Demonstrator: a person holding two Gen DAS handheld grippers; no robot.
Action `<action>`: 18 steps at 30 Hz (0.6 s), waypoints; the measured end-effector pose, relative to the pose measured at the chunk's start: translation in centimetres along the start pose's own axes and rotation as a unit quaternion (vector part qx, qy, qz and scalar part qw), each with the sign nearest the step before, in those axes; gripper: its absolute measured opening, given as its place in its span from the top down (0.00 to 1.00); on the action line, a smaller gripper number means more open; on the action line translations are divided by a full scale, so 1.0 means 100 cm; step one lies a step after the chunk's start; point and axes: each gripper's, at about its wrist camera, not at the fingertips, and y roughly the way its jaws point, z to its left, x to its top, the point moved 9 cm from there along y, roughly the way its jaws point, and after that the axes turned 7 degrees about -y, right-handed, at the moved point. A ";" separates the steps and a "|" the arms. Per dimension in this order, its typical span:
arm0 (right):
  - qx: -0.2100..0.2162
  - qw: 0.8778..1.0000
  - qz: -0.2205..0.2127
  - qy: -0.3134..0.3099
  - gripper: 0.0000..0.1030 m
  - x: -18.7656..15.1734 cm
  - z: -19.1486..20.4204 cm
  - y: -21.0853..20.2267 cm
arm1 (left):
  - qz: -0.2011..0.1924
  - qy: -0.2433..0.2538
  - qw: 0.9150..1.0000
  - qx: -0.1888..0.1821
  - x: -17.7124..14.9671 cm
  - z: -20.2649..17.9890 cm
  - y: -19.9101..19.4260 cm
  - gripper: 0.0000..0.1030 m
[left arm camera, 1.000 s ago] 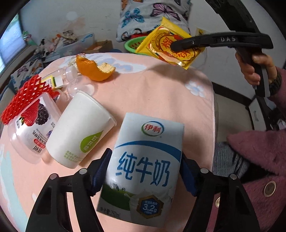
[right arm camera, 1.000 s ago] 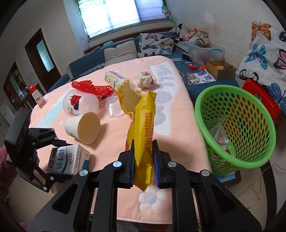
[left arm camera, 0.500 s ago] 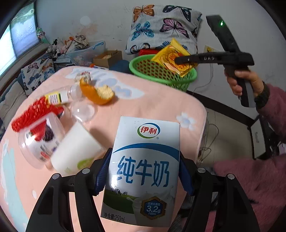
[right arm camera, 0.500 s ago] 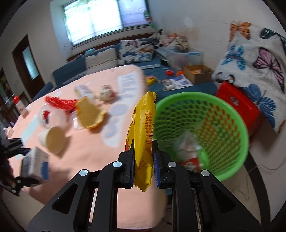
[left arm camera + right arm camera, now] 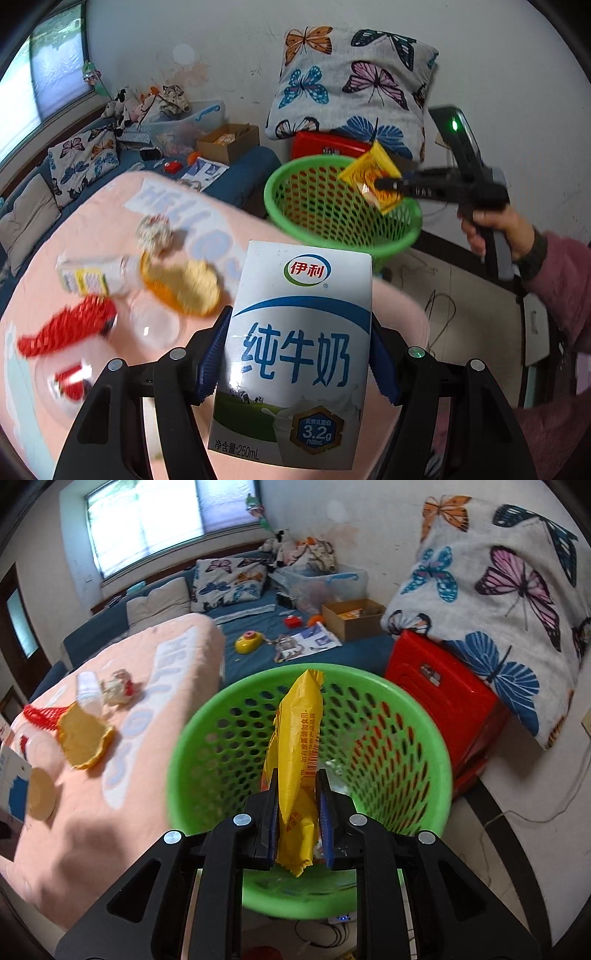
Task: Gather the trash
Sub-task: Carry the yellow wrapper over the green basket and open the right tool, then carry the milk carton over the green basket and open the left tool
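Observation:
My left gripper (image 5: pixel 297 354) is shut on a white and blue milk carton (image 5: pixel 295 354) and holds it up above the pink table (image 5: pixel 110 221). My right gripper (image 5: pixel 298 805) is shut on a yellow snack wrapper (image 5: pixel 297 760) and holds it over the mouth of the green mesh basket (image 5: pixel 207 738). The left wrist view shows the same wrapper (image 5: pixel 373 177) over the basket (image 5: pixel 332 210), beyond the table's far edge. Some trash lies at the basket's bottom.
On the table lie an orange peel (image 5: pixel 83 734), a paper cup (image 5: pixel 40 794), a small bottle (image 5: pixel 88 690), a crumpled wrapper (image 5: pixel 118 690), red netting (image 5: pixel 70 325) and a clear plastic cup (image 5: pixel 155 321). A red box (image 5: pixel 443 709) stands beside the basket.
My right gripper has carried the yellow wrapper from above the table to over the basket. My left gripper has lifted the milk carton and swung towards the basket.

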 end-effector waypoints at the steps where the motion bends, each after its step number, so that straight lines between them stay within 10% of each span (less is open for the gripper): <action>1: 0.000 1.000 0.002 0.002 0.79 -0.001 -0.003 0.003 | -0.003 -0.002 1.000 -0.003 0.010 -0.004 0.004 0.38; 8: 0.001 1.000 -0.002 0.012 0.51 -0.005 -0.018 0.008 | -0.011 -0.005 1.000 -0.011 0.058 -0.022 0.030 0.38; 18: 0.005 0.999 -0.030 0.026 0.42 -0.008 -0.034 -0.023 | 0.001 -0.028 0.999 -0.018 0.104 -0.040 0.080 0.37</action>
